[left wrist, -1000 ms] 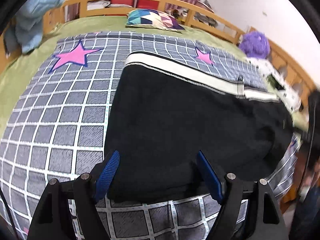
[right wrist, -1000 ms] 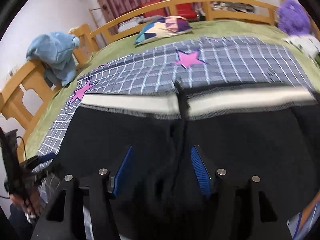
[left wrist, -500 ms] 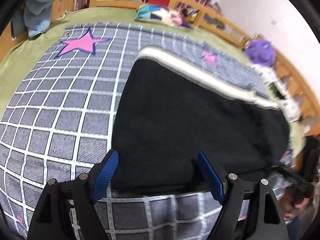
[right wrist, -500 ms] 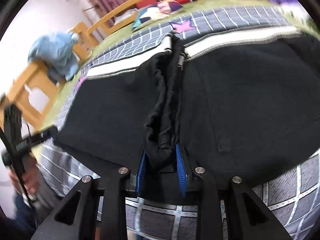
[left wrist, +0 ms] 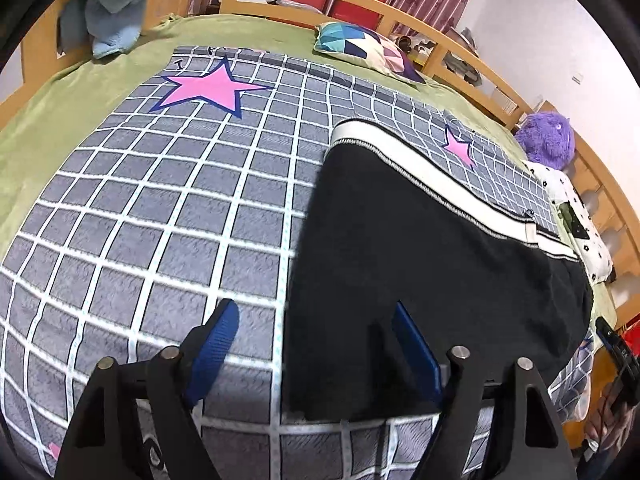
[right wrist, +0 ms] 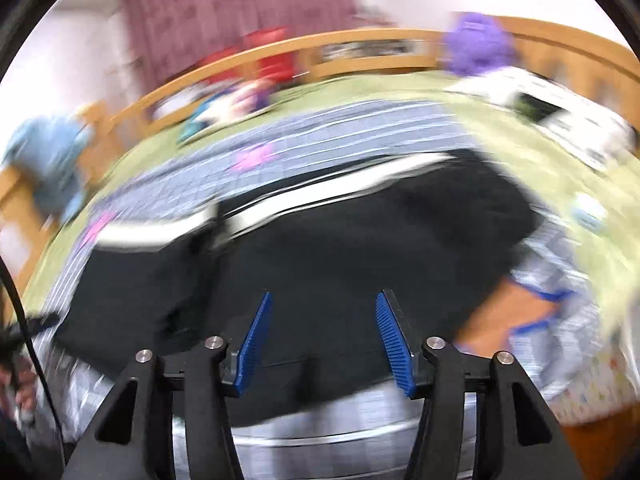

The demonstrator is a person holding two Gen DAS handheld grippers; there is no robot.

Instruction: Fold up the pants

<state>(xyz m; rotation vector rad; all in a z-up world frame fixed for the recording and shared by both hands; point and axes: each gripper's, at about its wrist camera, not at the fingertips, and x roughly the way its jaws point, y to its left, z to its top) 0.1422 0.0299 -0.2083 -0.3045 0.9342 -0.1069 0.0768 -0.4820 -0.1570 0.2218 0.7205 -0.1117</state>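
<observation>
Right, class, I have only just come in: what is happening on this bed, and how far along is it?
A person holding a gripper in each hand is folding a pair of black pants laid flat on a grey checked blanket with pink stars. The pants' white waistband lies on the far side. The left gripper is open at the pants' near left corner, gripping nothing. The right gripper is open too, above the dark cloth; its view is blurred. Neither gripper holds any cloth.

matt black cloth pants (left wrist: 420,264), wooden bed rail (left wrist: 400,16), ribbed blue fingers (right wrist: 390,336)
</observation>
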